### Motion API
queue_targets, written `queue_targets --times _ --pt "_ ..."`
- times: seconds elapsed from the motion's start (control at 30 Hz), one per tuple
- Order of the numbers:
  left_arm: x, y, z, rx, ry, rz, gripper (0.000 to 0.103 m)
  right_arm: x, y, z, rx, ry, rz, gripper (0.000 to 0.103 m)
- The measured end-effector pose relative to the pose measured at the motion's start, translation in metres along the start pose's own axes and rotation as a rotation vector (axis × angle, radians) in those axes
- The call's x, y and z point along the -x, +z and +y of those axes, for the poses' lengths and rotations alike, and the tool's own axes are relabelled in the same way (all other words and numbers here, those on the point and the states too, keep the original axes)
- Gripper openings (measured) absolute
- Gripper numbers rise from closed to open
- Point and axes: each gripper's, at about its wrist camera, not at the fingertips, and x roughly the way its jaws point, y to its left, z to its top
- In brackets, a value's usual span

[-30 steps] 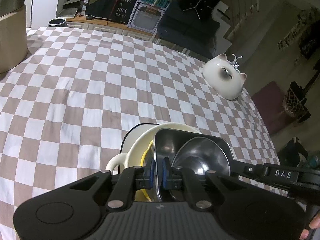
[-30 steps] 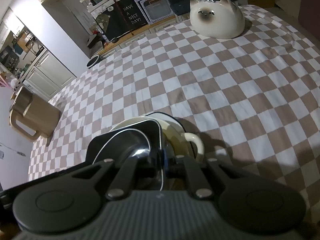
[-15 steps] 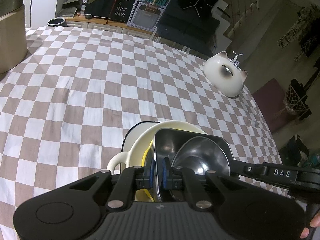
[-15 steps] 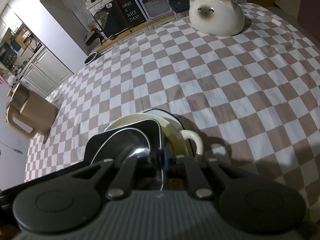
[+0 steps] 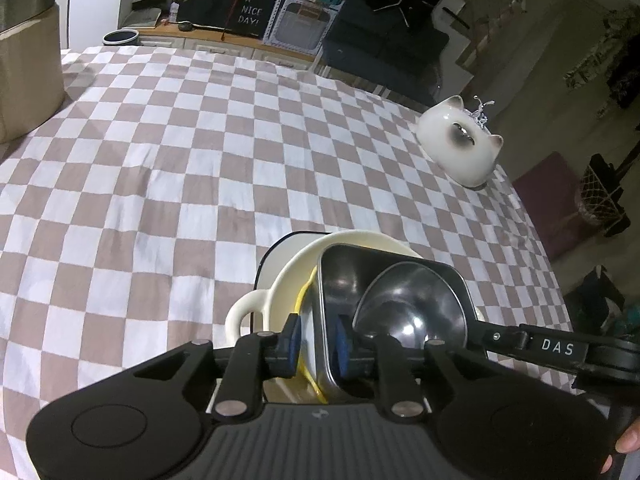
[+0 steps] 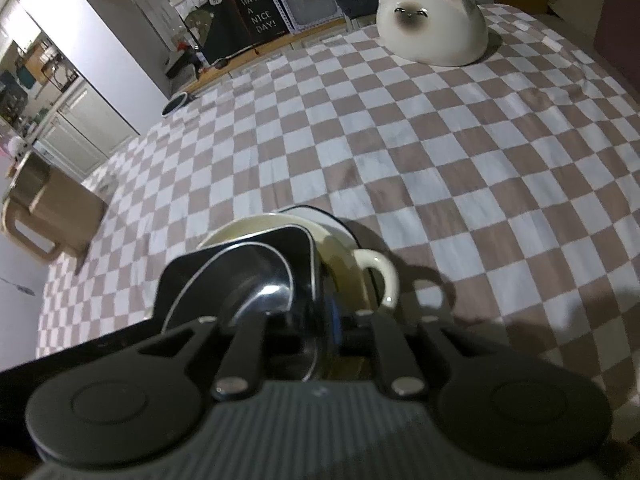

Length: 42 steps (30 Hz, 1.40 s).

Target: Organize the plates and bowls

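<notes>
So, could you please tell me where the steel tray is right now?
The steel tray sits low and centre in both wrist views, nested in the cream bowl on the checked cloth, with a round steel bowl inside it.

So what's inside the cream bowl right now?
A rectangular steel tray sits in the cream bowl, with a round steel bowl nested inside it. A yellow rim shows beside the tray; the bottom is covered.

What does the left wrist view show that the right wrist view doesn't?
Left only: the other claw's arm marked DAS, a fingertip, and a yellow edge inside the cream bowl. Right only: white cabinets. Both: steel tray and steel bowl nested in the cream handled bowl, cat dish, checkered cloth.
</notes>
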Motion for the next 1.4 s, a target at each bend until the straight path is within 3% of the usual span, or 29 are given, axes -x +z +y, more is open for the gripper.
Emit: queue_targets --times 0.2,0.3,0.33,0.47,0.57,0.67,0.83,1.13,1.4 --pt "0.011 -0.003 -0.002 -0.01 0.016 -0.008 0.036 0.005 -0.001 -0.002 -0.011 -0.019 -0.006 0.024" --pt "0.019 -0.005 -0.003 -0.007 -0.009 -0.024 0.054 0.011 -0.002 -0.002 -0.009 -0.017 -0.02 0.033" --pt "0.023 -0.006 -0.004 -0.015 -0.011 -0.033 0.057 0.013 -0.002 -0.003 -0.009 -0.008 -0.025 0.038" --pt "0.032 -0.009 -0.009 -0.027 -0.011 -0.048 0.062 0.024 -0.005 -0.002 0.002 0.004 -0.057 0.042" --pt "0.041 -0.011 -0.011 -0.027 -0.01 -0.069 0.071 0.032 -0.007 -0.002 0.008 0.01 -0.079 0.045" --pt "0.052 -0.012 -0.012 -0.021 -0.007 -0.099 0.082 0.042 -0.008 -0.003 0.015 0.018 -0.108 0.051" --pt "0.072 -0.016 -0.011 -0.003 0.0 -0.141 0.1 0.062 -0.013 -0.003 0.035 0.015 -0.17 0.071" --pt "0.106 -0.026 -0.013 -0.035 0.024 -0.208 0.103 0.096 -0.024 -0.003 0.085 -0.004 -0.29 0.099" --pt "0.149 -0.043 -0.018 -0.068 0.0 -0.309 0.103 0.126 -0.041 -0.002 0.15 0.002 -0.403 0.102"
